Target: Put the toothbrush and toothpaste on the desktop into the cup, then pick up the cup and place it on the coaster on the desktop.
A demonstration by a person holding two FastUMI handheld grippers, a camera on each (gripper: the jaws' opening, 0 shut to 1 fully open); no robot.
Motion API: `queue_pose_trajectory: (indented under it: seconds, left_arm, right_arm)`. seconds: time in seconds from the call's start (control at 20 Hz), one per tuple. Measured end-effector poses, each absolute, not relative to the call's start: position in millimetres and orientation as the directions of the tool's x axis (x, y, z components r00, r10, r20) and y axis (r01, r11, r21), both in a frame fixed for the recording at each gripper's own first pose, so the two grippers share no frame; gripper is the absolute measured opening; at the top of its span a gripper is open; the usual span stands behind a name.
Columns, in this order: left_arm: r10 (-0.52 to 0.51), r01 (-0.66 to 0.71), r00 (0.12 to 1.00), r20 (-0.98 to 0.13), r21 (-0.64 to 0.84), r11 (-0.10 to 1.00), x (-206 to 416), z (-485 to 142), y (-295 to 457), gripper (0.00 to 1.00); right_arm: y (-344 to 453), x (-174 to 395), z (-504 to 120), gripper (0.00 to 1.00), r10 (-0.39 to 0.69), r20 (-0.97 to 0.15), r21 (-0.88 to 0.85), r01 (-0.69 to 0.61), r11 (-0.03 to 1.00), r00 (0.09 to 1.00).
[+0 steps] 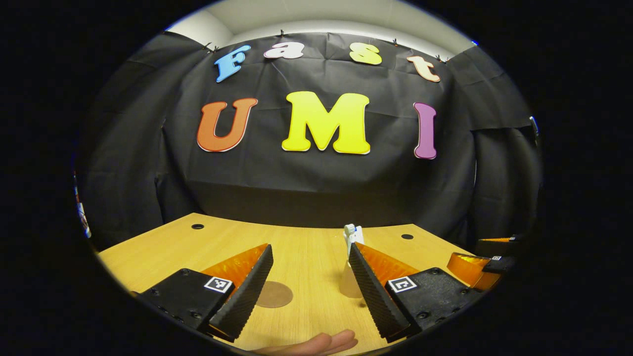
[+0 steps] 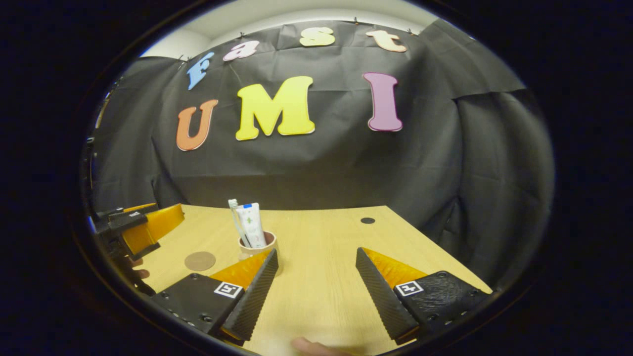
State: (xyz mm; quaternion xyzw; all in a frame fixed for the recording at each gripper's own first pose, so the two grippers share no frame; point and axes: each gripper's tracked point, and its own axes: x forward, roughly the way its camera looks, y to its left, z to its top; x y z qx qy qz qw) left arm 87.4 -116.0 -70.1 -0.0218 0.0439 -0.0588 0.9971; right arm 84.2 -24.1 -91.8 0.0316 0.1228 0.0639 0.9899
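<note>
- In the right gripper view the cup [image 2: 257,245] stands upright on the desk [image 2: 321,277], near the middle and a little toward the left.
- The toothbrush [image 2: 235,217] and the toothpaste [image 2: 251,223] stand inside the cup, side by side, with their tops well above the rim.
- The coaster [image 2: 200,260] lies flat on the desk to the left of the cup, apart from it and with nothing on it.
- The right gripper [image 2: 316,282] has its fingers spread wide and holds nothing; its left finger covers the lower part of the cup.
- In the left gripper view the left gripper [image 1: 310,282] is also spread wide, with bare desk [image 1: 306,247] between its fingers.
- There the coaster [image 1: 274,294] lies just beside the left finger, partly hidden by it.
- The cup [image 1: 348,284] is mostly behind the right finger; the toothbrush [image 1: 350,229] head and toothpaste [image 1: 357,234] top rise above it.
- The right gripper [image 1: 477,269] shows at the right edge.
</note>
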Motion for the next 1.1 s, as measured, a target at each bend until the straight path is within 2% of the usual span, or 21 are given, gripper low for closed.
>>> queue_pose_trajectory:
  seconds: [0.2, 0.45, 0.55, 0.9, 1.1]
  left_arm:
    - [-0.142, 0.137, 0.987, -0.071, -0.071, 0.988, 68, -63, -104, 0.98]
    - [-0.099, 0.100, 0.990, -0.098, -0.001, 0.995, 58, -62, -80, 0.98]
    - [-0.091, 0.092, 0.991, -0.103, 0.001, 0.996, 58, -58, -73, 0.98]
    - [-0.087, 0.087, 0.994, -0.068, -0.002, 0.996, 53, -34, -48, 1.00]
    - [-0.087, 0.085, 0.993, -0.075, -0.034, 0.996, 56, -37, -34, 0.98]
  right_arm:
    - [5, 91, -72, 0.96, 0.177, -0.254, 0.073, -0.163, 0.984, 0.951]
    - [34, 105, -59, 0.94, 0.186, -0.304, 0.023, -0.188, 0.982, 0.934]
    - [48, 112, -59, 0.96, 0.196, -0.339, 0.033, -0.197, 0.980, 0.920]
    - [83, 140, -86, 0.96, 0.192, -0.533, 0.027, -0.210, 0.977, 0.824]
    - [93, 153, -108, 0.95, 0.185, -0.657, 0.029, -0.220, 0.975, 0.731]
